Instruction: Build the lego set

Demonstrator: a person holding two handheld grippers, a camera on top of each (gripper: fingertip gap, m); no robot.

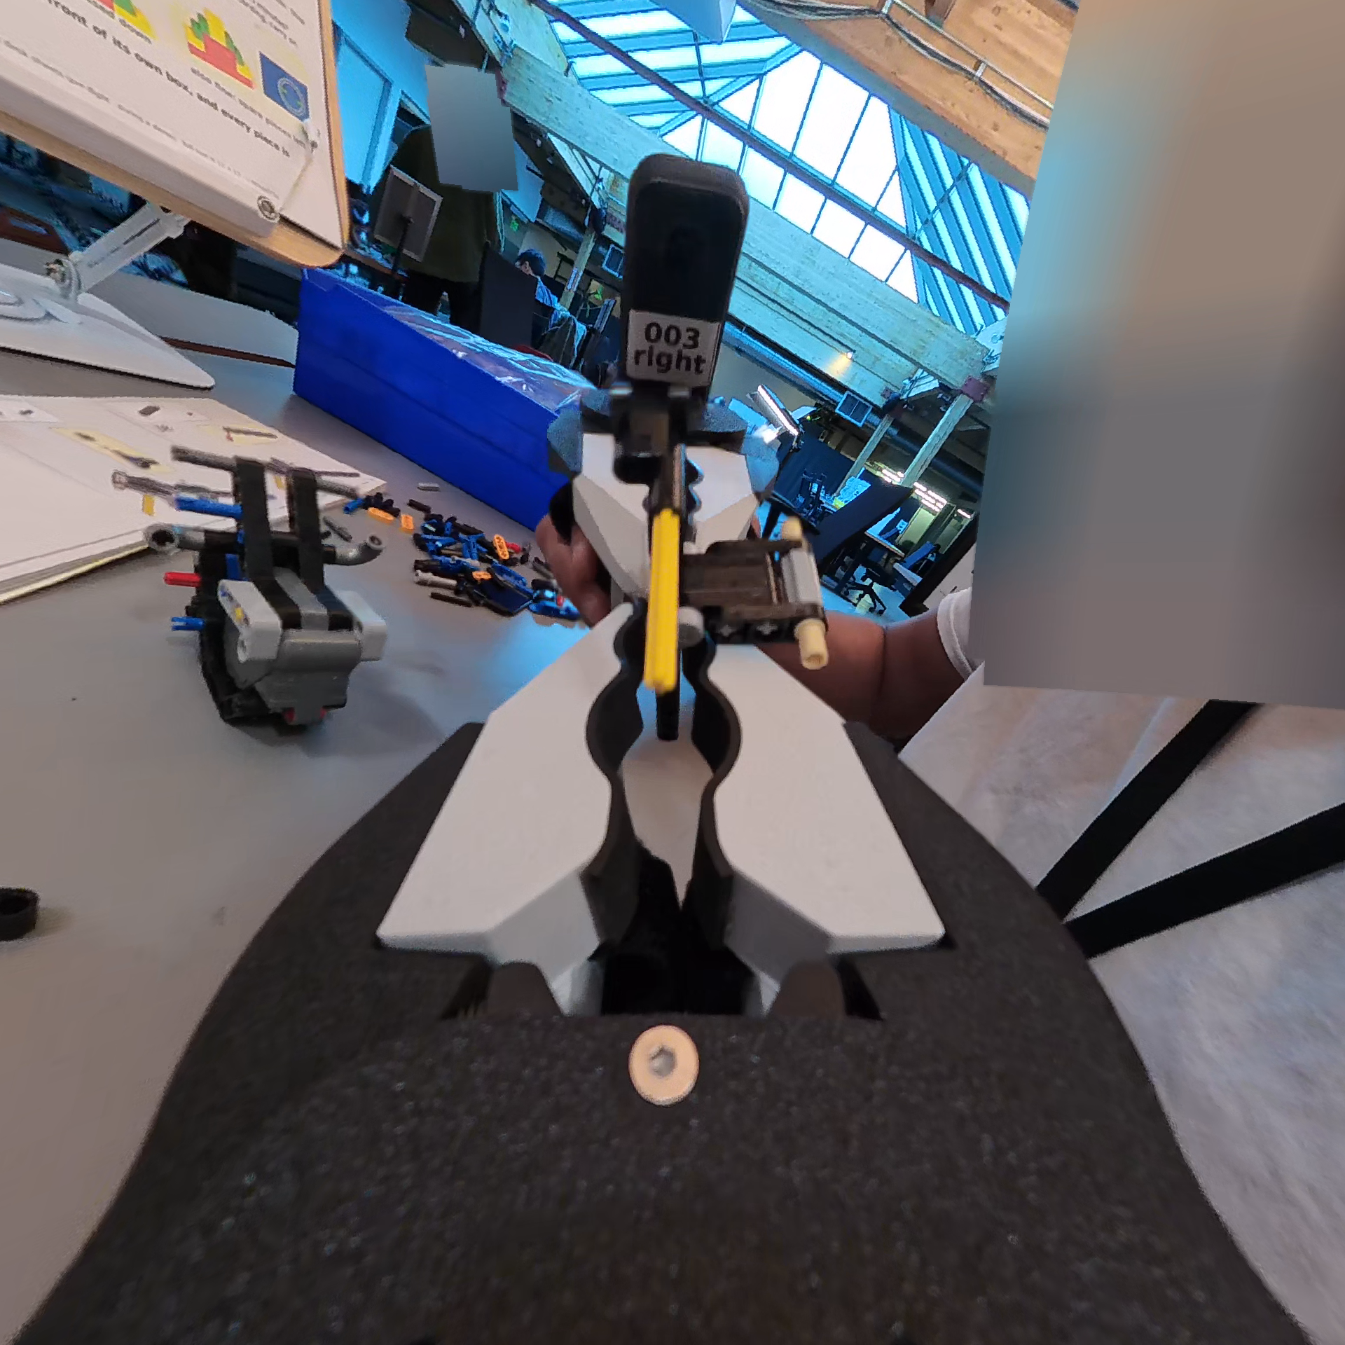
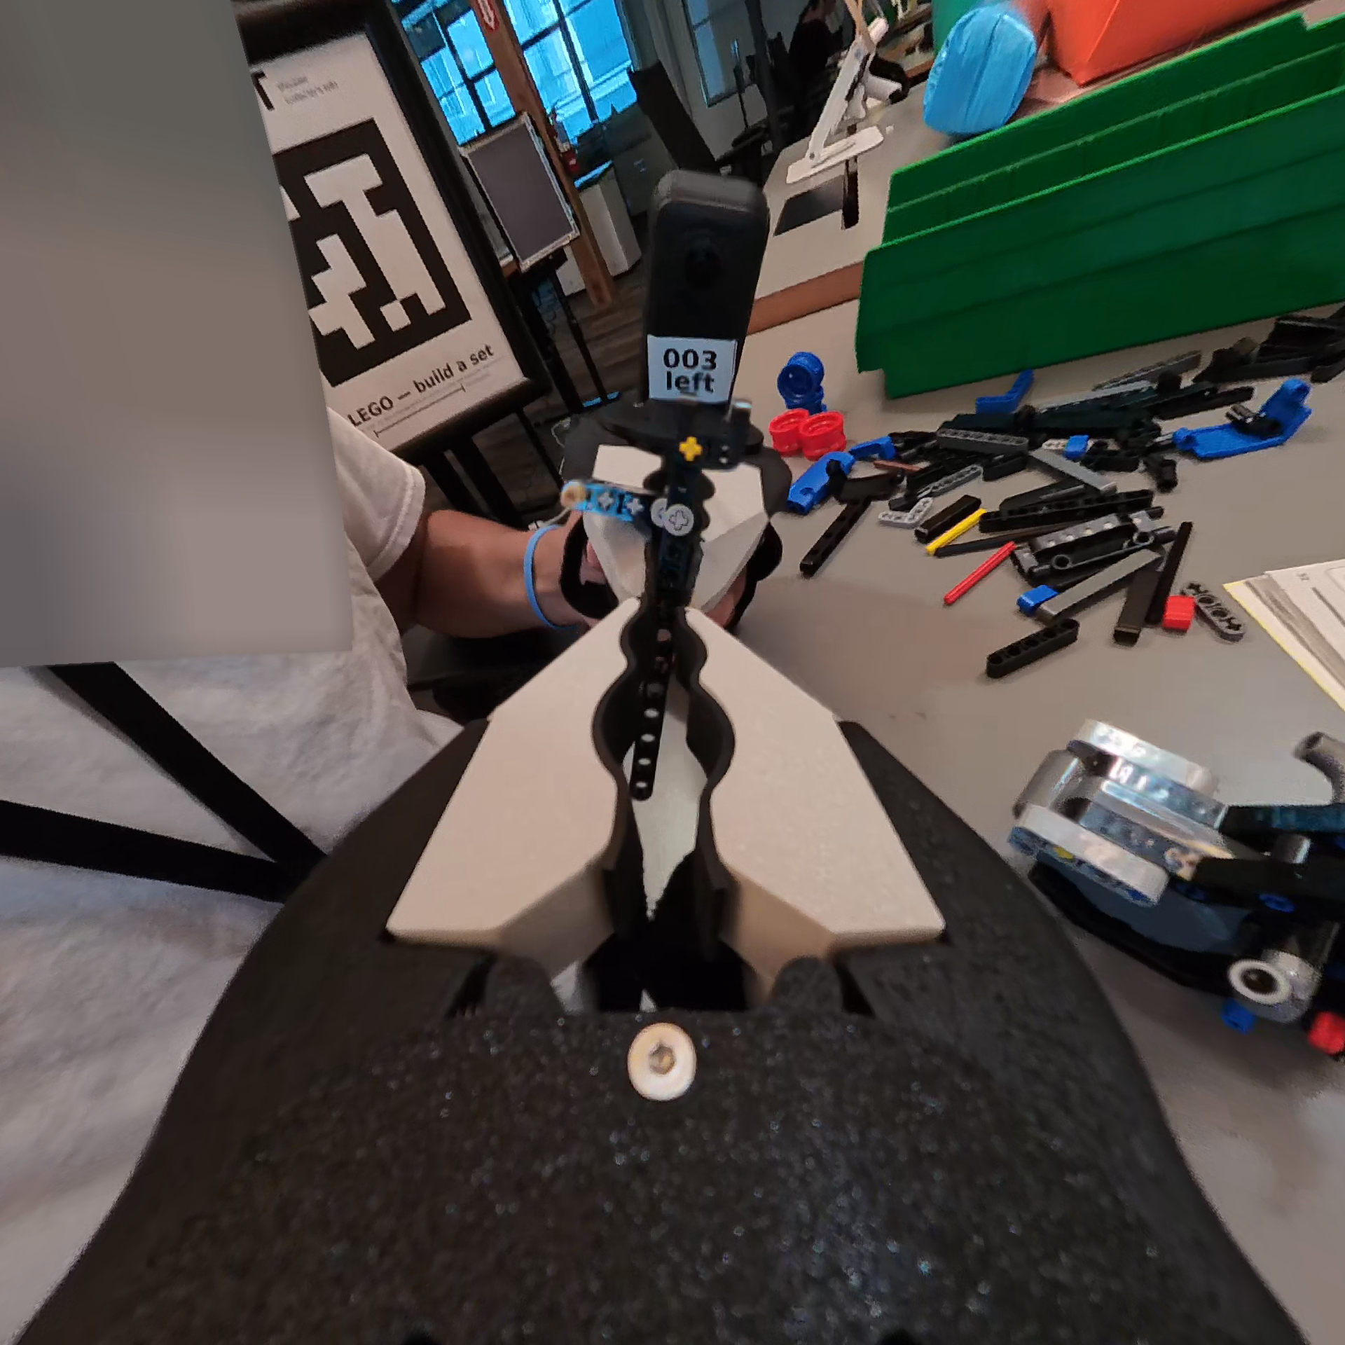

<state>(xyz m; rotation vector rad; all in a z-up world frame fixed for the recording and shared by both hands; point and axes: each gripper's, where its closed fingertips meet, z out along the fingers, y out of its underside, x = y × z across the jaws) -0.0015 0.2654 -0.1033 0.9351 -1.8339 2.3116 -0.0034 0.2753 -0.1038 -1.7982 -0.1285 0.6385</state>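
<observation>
Both grippers hold one small sub-assembly in the air between them, off the table's edge. In the left wrist view my left gripper [image 1: 661, 629] is shut on its long black beam [image 1: 666, 709], with a yellow axle [image 1: 662, 589] beside it and a black and grey block with tan pins [image 1: 757, 589] sticking out to the right. The right gripper [image 1: 655, 502] faces it and grips the beam's far end. In the right wrist view my right gripper [image 2: 659, 619] is shut on the holed black beam [image 2: 651, 720]; the left gripper [image 2: 677, 524] holds its other end.
A partly built model [image 1: 276, 619] stands on the grey table, also in the right wrist view [image 2: 1193, 873]. Loose parts [image 2: 1055, 495], red hubs [image 2: 808, 433], green bins [image 2: 1092, 240], a blue bin [image 1: 422, 393] and an instruction booklet [image 1: 87, 480] lie around.
</observation>
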